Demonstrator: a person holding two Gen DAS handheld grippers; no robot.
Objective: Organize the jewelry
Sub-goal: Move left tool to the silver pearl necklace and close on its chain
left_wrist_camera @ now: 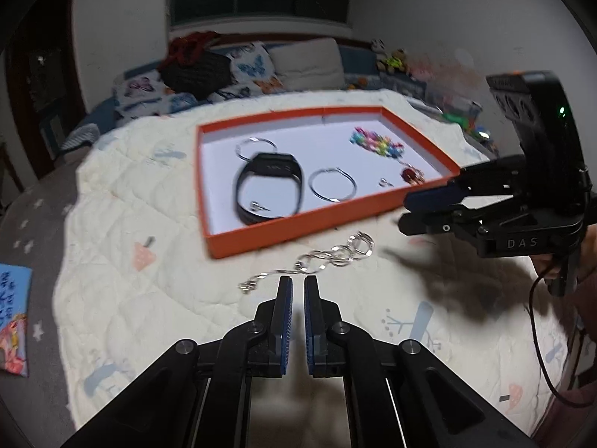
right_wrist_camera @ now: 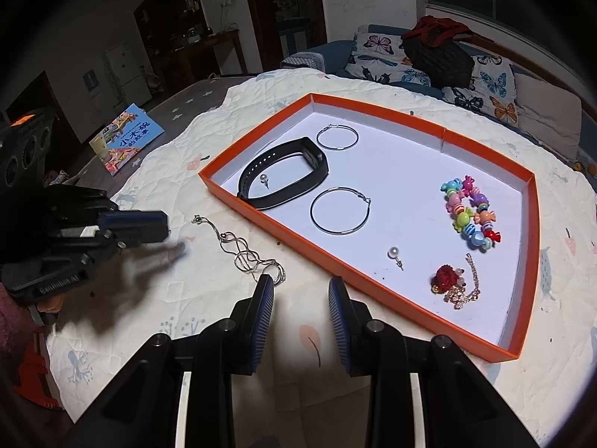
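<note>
An orange tray point(left_wrist_camera: 261, 235) point(right_wrist_camera: 268, 220) lies on the quilt. It holds a black wristband point(right_wrist_camera: 283, 179), two silver hoops point(right_wrist_camera: 339, 211), two pearl studs point(right_wrist_camera: 393, 253), a coloured bead bracelet point(right_wrist_camera: 470, 212) and a red-charm chain point(right_wrist_camera: 453, 283). A silver chain necklace point(left_wrist_camera: 317, 261) point(right_wrist_camera: 242, 254) lies on the quilt just outside the tray's near edge. My left gripper point(left_wrist_camera: 296, 283) hovers just short of the necklace, its jaws nearly closed and empty. My right gripper point(right_wrist_camera: 300, 287) is open and empty, its left finger beside the necklace's end.
The white quilt point(left_wrist_camera: 149, 224) covers the bed. A picture book point(right_wrist_camera: 125, 142) lies at the bed's left edge. Pillows point(left_wrist_camera: 306, 63) and a dark bag point(left_wrist_camera: 197, 71) sit at the far end. Toys point(left_wrist_camera: 391, 58) lie at the far right.
</note>
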